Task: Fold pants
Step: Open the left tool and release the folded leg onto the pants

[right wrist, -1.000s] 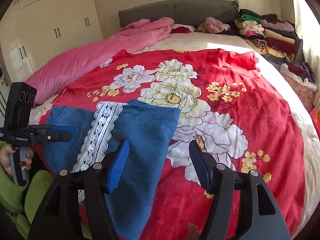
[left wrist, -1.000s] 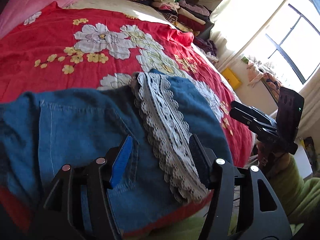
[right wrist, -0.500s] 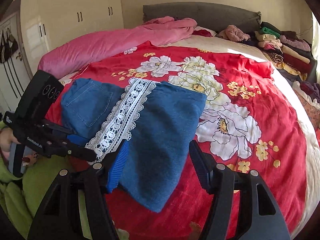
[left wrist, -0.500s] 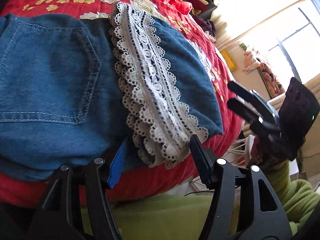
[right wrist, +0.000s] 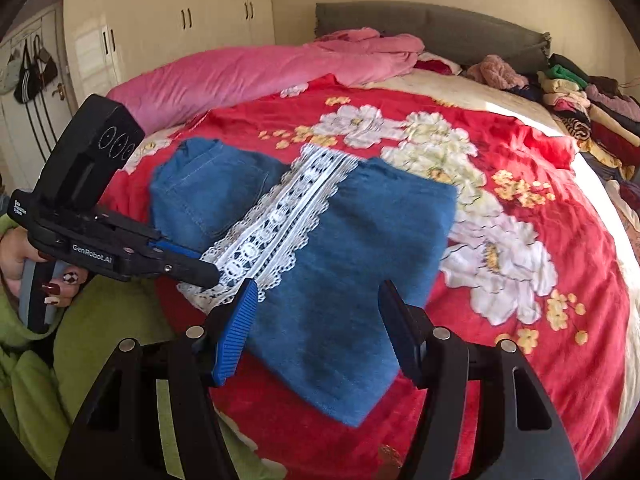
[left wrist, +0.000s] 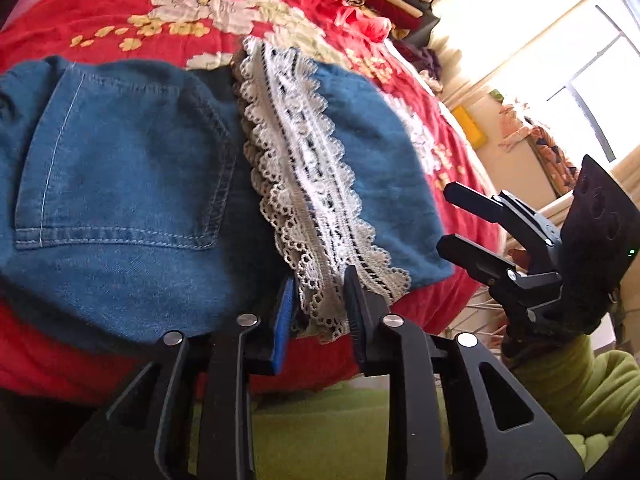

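Note:
Blue denim pants [right wrist: 344, 248] with a white lace hem band [right wrist: 280, 224] lie folded on the red floral blanket [right wrist: 540, 184], near the bed's front edge. In the left wrist view the pants [left wrist: 120, 184] fill the left half and the lace band [left wrist: 308, 184] runs down the middle. My left gripper [left wrist: 318, 308] has its jaws narrowed around the lace's near end; it also shows in the right wrist view [right wrist: 200, 268] at the lace's edge. My right gripper [right wrist: 316, 328] is open above the folded leg's near edge; it also shows open in the left wrist view [left wrist: 452, 220].
A pink duvet [right wrist: 256, 72] lies along the bed's far left. Stacked folded clothes [right wrist: 588, 108] sit at the far right by the grey headboard [right wrist: 440, 28]. Wardrobe doors [right wrist: 168, 24] stand at the back left. A bright window [left wrist: 580, 72] is beyond the bed's right side.
My left gripper has narrowed from wide open onto the lace's near end. My right gripper has moved closer over the folded leg and stays open.

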